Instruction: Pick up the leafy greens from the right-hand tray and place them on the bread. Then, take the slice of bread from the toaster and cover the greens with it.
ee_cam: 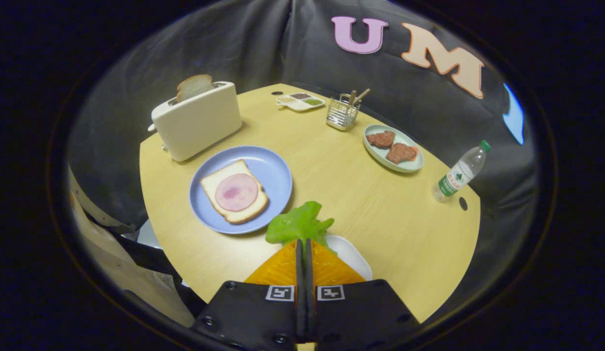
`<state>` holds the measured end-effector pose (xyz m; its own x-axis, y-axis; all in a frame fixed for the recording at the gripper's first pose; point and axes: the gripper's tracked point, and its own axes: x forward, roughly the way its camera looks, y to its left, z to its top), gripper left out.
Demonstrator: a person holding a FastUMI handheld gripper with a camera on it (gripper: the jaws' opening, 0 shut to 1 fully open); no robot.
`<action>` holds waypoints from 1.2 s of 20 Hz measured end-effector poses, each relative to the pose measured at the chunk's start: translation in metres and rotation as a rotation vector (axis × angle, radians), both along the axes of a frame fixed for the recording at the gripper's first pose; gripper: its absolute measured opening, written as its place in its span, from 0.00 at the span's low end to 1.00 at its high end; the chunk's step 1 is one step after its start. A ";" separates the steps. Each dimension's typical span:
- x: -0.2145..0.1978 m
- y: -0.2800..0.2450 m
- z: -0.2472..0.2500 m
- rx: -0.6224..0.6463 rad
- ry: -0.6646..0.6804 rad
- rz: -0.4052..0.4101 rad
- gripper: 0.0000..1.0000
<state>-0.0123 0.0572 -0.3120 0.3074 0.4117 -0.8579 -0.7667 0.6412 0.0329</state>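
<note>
The gripper (304, 241) has its 2 fingers pressed nearly together, clamped on the lower edge of the leafy greens (298, 224). The greens stand up just ahead of the fingertips, lifted above the white tray (353, 256), which lies on the table (361, 204) partly hidden under the fingers.

Beyond the greens and to the left sits a blue plate (273, 170). On it lies 1 slice of bread (210, 183) topped with 1 round slice of ham (236, 192).

Further back on the left stands a white toaster (197, 122) with a second bread slice (194, 86) sticking up from its slot.

To the right, a pale green dish (380, 158) holds 2 brown meat patties (391, 146). A water bottle (460, 173) stands near the table's right edge.

At the far side are a wire utensil holder (341, 114) and a small divided sauce tray (300, 102).
</note>
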 end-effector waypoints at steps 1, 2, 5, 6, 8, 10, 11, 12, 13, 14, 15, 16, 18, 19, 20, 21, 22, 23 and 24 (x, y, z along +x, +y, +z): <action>0.001 0.007 0.004 0.006 -0.008 0.012 0.03; 0.001 0.016 0.007 0.016 -0.010 0.021 0.03; 0.005 0.041 0.012 0.037 -0.015 0.053 0.03; 0.005 0.049 0.013 0.040 -0.015 0.068 0.03; 0.003 0.066 0.010 0.048 -0.012 0.098 0.03; 0.002 0.081 0.009 0.061 -0.017 0.118 0.03; 0.001 0.089 0.008 0.070 -0.012 0.125 0.03; 0.000 0.096 0.007 0.078 -0.013 0.132 0.03; -0.002 0.103 0.005 0.082 -0.010 0.139 0.03; -0.003 0.110 0.005 0.089 -0.010 0.147 0.03; -0.004 0.116 0.004 0.092 -0.010 0.153 0.03; -0.005 0.124 0.002 0.097 -0.007 0.162 0.03; -0.009 0.137 -0.001 0.103 -0.006 0.182 0.03; -0.012 0.144 -0.003 0.107 -0.002 0.195 0.03; -0.016 0.148 -0.004 0.107 0.003 0.207 0.03; -0.019 0.152 -0.007 0.104 0.008 0.220 0.03; -0.021 0.156 -0.009 0.100 0.014 0.231 0.03; -0.025 0.159 -0.012 0.098 0.020 0.241 0.03; -0.028 0.161 -0.014 0.096 0.028 0.247 0.04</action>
